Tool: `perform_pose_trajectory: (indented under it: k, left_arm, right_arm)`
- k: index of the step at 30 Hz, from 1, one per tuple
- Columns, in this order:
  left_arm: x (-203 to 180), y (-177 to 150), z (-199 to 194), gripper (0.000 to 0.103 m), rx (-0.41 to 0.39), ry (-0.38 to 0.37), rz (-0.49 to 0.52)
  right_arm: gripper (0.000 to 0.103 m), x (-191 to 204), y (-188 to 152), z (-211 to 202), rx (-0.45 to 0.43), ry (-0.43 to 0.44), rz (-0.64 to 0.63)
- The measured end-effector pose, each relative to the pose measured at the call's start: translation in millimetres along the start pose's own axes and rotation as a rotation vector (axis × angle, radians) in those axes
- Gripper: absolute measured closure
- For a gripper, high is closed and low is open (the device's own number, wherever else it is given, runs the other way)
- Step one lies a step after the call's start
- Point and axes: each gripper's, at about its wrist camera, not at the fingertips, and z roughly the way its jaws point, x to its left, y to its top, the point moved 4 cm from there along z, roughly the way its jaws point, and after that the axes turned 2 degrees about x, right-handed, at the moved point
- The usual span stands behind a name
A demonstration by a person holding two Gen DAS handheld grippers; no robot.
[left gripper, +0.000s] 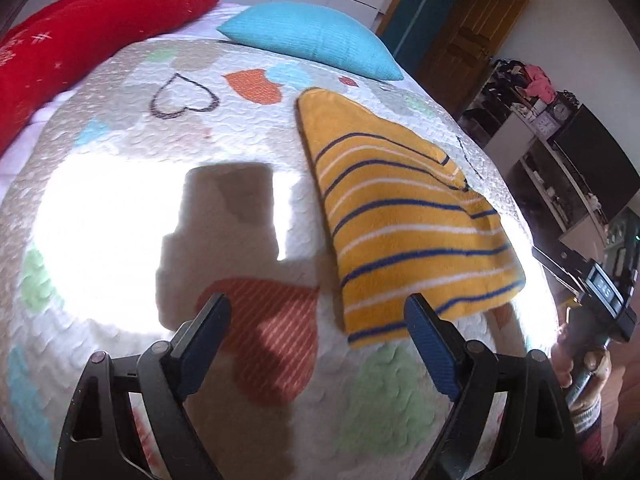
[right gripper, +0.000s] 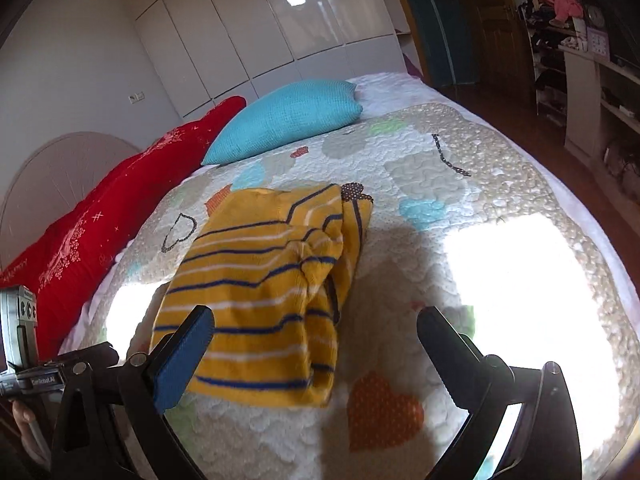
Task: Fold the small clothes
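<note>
A small yellow garment with blue and white stripes [left gripper: 404, 216] lies folded on the quilted bedspread [left gripper: 168, 208]. In the left wrist view it lies ahead and to the right of my left gripper [left gripper: 318, 312], which is open and empty above the quilt. In the right wrist view the same garment [right gripper: 264, 288] lies ahead and left, its near edge by the left finger of my right gripper [right gripper: 316, 326], which is open and empty. The other hand-held gripper shows at the edge of each view.
A turquoise pillow [left gripper: 316, 38] and a long red cushion [left gripper: 80, 36] lie at the head of the bed. White wardrobes [right gripper: 256, 24] stand behind. Shelves with clutter and clocks [right gripper: 576, 32] stand across the wooden floor. Bright sun patches lie on the quilt.
</note>
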Motion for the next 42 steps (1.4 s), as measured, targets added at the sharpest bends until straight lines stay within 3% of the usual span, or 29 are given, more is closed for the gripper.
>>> perform_pose_trajectory:
  k: [3, 4, 5, 6, 7, 8, 9, 12, 14, 16, 18, 19, 20, 22, 25, 27, 30, 32, 35, 37, 39, 42]
  left_arm:
    - [-9, 25, 49, 0.016, 0.096, -0.072, 0.003]
    - [-12, 31, 64, 0.016, 0.132, -0.095, -0.003]
    - [-14, 34, 76, 0.016, 0.162, -0.114, -0.015]
    - [-17, 37, 84, 0.016, 0.181, -0.123, -0.025]
    - [-21, 40, 88, 0.018, 0.182, -0.117, -0.025]
    - [-28, 41, 87, 0.038, 0.177, -0.118, -0.01]
    - [-36, 43, 85, 0.046, 0.183, -0.115, 0.014]
    - [-53, 47, 63, 0.056, 0.145, -0.046, 0.094]
    - [-57, 45, 51, 0.056, 0.129, -0.04, 0.117]
    - [-54, 38, 53, 0.051, 0.155, -0.02, 0.11]
    - [-47, 30, 63, 0.04, 0.179, 0.044, 0.103]
    - [-44, 27, 65, 0.028, 0.175, 0.061, 0.097]
    - [-42, 24, 64, 0.025, 0.169, 0.067, 0.086]
    - [-37, 18, 52, 0.025, 0.158, 0.048, 0.072]
    - [-33, 8, 23, 0.025, 0.073, 0.077, 0.076]
    - [-29, 0, 2, 0.025, 0.002, 0.135, 0.087]
    - [-28, -10, -28, 0.024, -0.105, 0.209, 0.099]
    - [-29, -14, -48, 0.021, -0.187, 0.27, 0.113]
    - [-32, -22, -84, 0.005, -0.358, 0.408, 0.147]
    - [-32, -26, -108, 0.0, -0.469, 0.463, 0.148]
    - [-29, -32, -127, 0.0, -0.543, 0.487, 0.143]
    - [-28, -36, -142, 0.0, -0.564, 0.458, 0.134]
  right_arm:
    - [0.004, -15, 22, 60, 0.1, 0.064, 0.103]
    - [0.011, -20, 26, 76, 0.123, 0.093, 0.15]
    - [0.025, -22, 29, 89, 0.143, 0.133, 0.191]
    - [0.048, -21, 30, 102, 0.171, 0.178, 0.227]
    - [0.057, -19, 31, 114, 0.2, 0.221, 0.266]
    - [0.059, -17, 31, 123, 0.214, 0.244, 0.299]
    - [0.064, -14, 33, 125, 0.214, 0.246, 0.303]
    - [0.07, -2, 41, 108, 0.181, 0.289, 0.264]
    - [0.071, 2, 42, 88, 0.139, 0.335, 0.254]
    - [0.07, -2, 35, 79, 0.123, 0.324, 0.247]
    - [0.061, -12, 22, 86, 0.158, 0.183, 0.213]
    - [0.057, -16, 16, 90, 0.173, 0.111, 0.183]
    - [0.05, -17, 14, 89, 0.165, 0.074, 0.164]
    - [0.05, -11, 16, 71, 0.127, 0.019, 0.122]
    - [0.05, 20, 30, 32, 0.011, -0.065, -0.024]
    - [0.05, 50, 37, 15, -0.034, -0.04, -0.11]
    - [0.051, 88, 38, 27, 0.0, 0.042, -0.178]
    - [0.051, 100, 31, 54, 0.042, 0.024, -0.194]
    - [0.051, 83, 8, 95, 0.138, -0.019, -0.126]
    - [0.051, 71, -7, 90, 0.087, -0.007, -0.078]
    - [0.049, 68, -24, 72, 0.061, -0.017, -0.079]
    - [0.049, 61, -53, 47, 0.059, -0.044, -0.077]
